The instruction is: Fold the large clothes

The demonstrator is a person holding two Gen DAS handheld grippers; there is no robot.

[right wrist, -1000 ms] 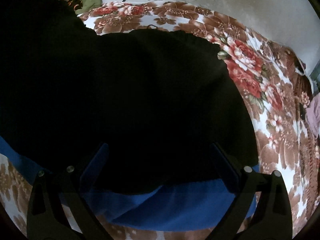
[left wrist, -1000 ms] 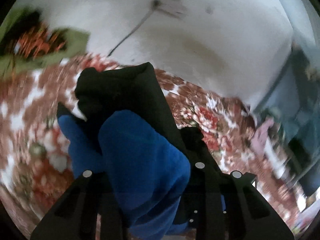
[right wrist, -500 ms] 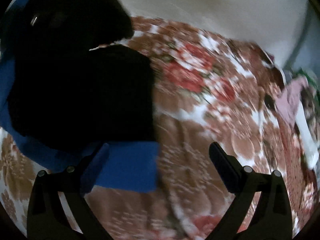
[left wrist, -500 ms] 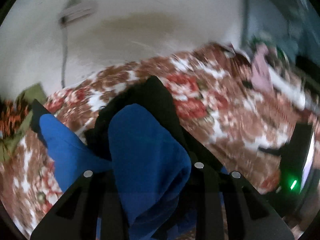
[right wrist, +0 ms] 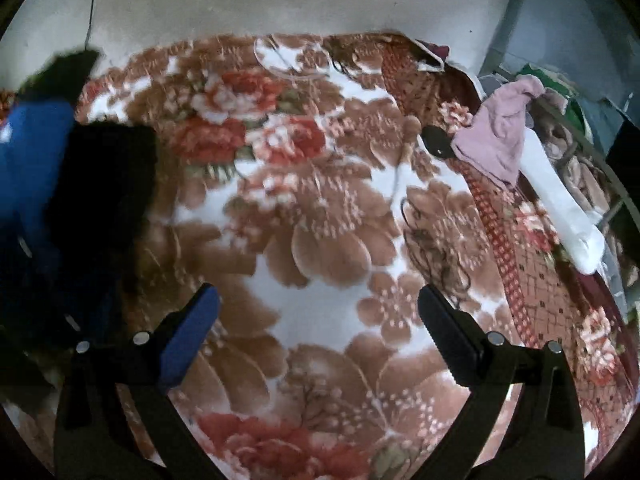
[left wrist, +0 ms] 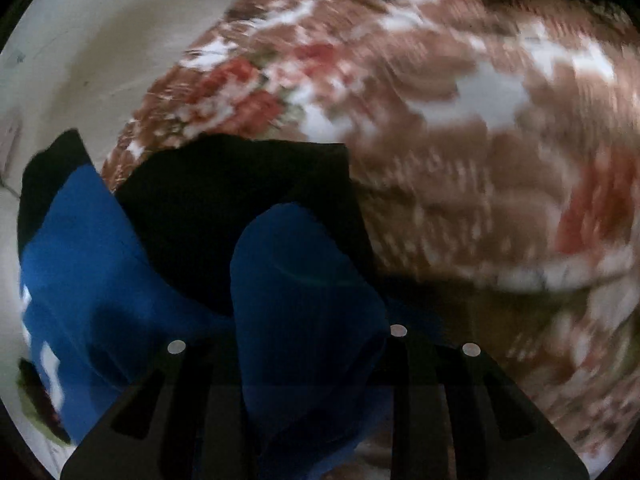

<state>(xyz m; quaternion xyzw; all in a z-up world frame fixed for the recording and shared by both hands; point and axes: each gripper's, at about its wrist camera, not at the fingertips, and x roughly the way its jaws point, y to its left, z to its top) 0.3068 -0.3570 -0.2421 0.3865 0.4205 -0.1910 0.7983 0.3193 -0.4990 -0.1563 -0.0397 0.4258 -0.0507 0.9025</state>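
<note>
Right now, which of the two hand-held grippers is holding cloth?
The left hand-held gripper: it is shut on the blue and black garment. The right hand-held gripper stands open over the floral blanket.

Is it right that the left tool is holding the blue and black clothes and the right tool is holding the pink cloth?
Not quite. The right tool is open and holds nothing; the right wrist view shows the pink cloth lying far off. The left tool does hold the blue and black garment.

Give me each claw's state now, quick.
Left claw: shut on the garment.
Right claw: open, empty, over the blanket.
</note>
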